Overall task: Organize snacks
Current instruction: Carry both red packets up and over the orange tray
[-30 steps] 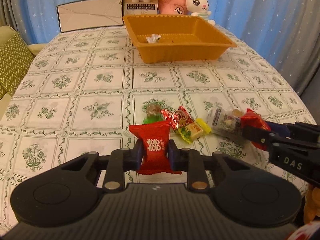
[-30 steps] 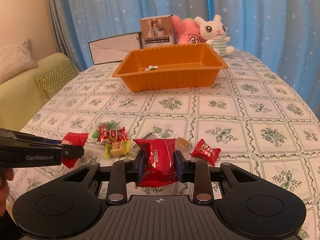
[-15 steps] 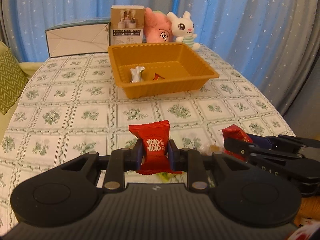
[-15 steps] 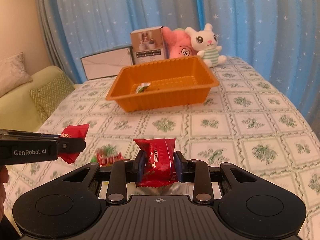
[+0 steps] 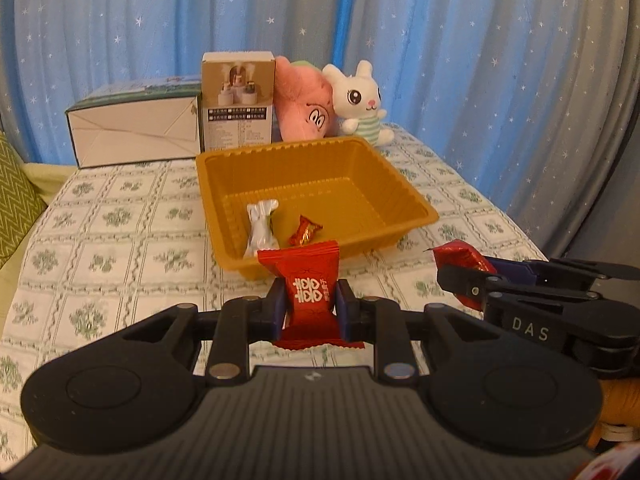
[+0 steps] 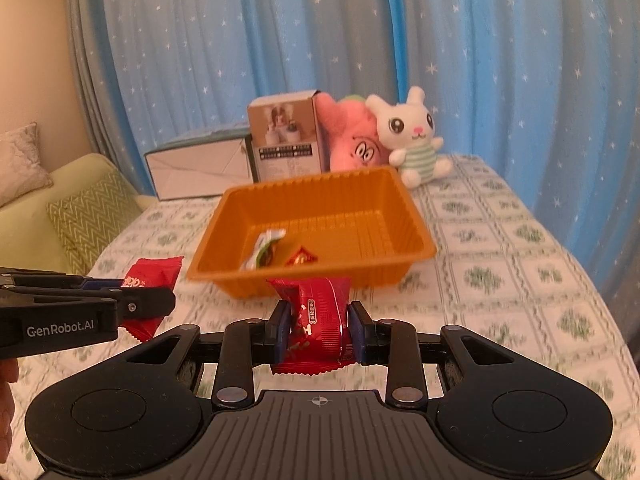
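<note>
My left gripper (image 5: pixel 310 308) is shut on a red candy packet with white characters (image 5: pixel 306 276), held above the table just short of the orange tray (image 5: pixel 400 188). My right gripper (image 6: pixel 319 330) is shut on a red snack packet (image 6: pixel 316 312), also raised in front of the orange tray (image 6: pixel 408 216). The tray holds a white-wrapped candy (image 5: pixel 260 228) and a small red-gold candy (image 5: pixel 305 230). Each gripper shows in the other's view: the right gripper (image 5: pixel 460 276) at the right, the left gripper (image 6: pixel 160 300) at the left.
Behind the tray stand a white flat box (image 5: pixel 132 128), an upright product box (image 5: pixel 238 100), a pink plush (image 5: pixel 304 108) and a white bunny plush (image 5: pixel 358 100). The floral tablecloth (image 5: pixel 100 240) covers the table. A green sofa with cushions (image 6: pixel 80 208) is at the left. Blue curtains hang behind.
Both grippers have risen and moved forward toward the tray with their packets. The loose snacks on the table have dropped out of view.
</note>
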Tool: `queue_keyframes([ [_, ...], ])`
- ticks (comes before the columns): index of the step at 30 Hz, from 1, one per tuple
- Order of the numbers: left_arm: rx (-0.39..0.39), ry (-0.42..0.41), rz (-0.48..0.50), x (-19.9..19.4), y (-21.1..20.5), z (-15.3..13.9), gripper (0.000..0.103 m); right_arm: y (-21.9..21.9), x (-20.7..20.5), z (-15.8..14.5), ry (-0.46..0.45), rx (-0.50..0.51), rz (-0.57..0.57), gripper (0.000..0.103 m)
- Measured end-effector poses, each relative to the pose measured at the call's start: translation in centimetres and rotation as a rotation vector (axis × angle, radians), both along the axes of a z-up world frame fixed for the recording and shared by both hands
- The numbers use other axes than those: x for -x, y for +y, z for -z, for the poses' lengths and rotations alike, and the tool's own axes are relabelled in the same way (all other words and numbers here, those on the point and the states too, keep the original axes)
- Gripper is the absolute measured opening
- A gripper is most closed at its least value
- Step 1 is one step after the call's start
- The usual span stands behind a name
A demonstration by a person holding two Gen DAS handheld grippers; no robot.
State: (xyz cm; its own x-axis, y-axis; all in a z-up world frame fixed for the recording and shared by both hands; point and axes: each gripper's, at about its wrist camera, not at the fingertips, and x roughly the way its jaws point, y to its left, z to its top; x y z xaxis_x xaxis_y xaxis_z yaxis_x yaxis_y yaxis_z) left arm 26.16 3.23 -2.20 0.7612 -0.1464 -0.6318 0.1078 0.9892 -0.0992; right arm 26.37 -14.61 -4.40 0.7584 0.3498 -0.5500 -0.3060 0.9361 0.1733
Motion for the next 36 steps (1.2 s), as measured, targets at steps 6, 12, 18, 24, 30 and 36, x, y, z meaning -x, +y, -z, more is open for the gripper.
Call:
queue_keyframes([
  [6,0.013,-0.024,-0.012,-3.0,0.2,0.1,0.023,0.6,-3.3,-0.5,-0.021,0.006,0.004,0.032],
  [12,0.034,-0.038,-0.033,-5.4,0.7,0.6,0.023,0.9,-6.8,-0.4,-0.027,0.008,0.021,0.032],
  [18,0.039,-0.036,-0.023,-7.4,0.9,1.3,0.023,1.0,-9.8,-0.5,-0.04,-0.012,0.04,0.032],
  [24,0.039,-0.028,-0.025,-9.9,1.1,2.1,0.023,0.9,-12.5,-0.1,-0.03,-0.024,0.067,0.032],
  [30,0.051,-0.034,-0.035,-12.4,1.5,2.5,0.023,1.2,-14.6,0.7,-0.011,-0.033,0.078,0.032],
  [36,0.066,-0.022,-0.049,-14.5,2.0,3.4,0.023,1.5,-16.5,1.8,0.008,-0.029,0.09,0.032],
])
